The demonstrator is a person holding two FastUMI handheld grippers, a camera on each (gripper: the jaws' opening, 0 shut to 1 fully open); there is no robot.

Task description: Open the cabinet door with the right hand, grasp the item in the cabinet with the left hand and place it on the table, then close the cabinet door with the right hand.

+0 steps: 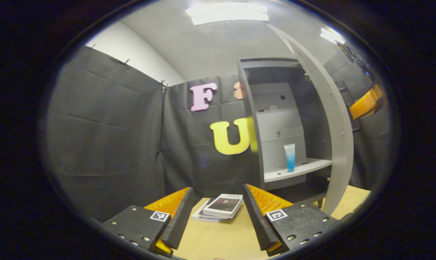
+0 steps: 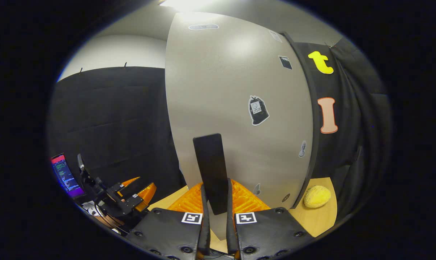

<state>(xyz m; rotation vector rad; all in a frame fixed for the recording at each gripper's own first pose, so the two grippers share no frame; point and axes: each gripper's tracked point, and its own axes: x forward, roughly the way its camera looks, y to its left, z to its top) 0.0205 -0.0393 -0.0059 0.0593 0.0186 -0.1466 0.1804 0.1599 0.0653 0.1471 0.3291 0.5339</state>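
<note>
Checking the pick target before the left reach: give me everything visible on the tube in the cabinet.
The tube is small, plastic-looking, whitish at the top and shading to blue at the bottom. It stands upright on the pale shelf inside the open cabinet, apart from the walls. Nothing grips it; the left tongs are open, well short of it, over the table.

Each gripper (image 1: 218, 220) (image 2: 216, 231) carries black screw-studded plates, square coded markers and ribbed orange bodywork.
</note>
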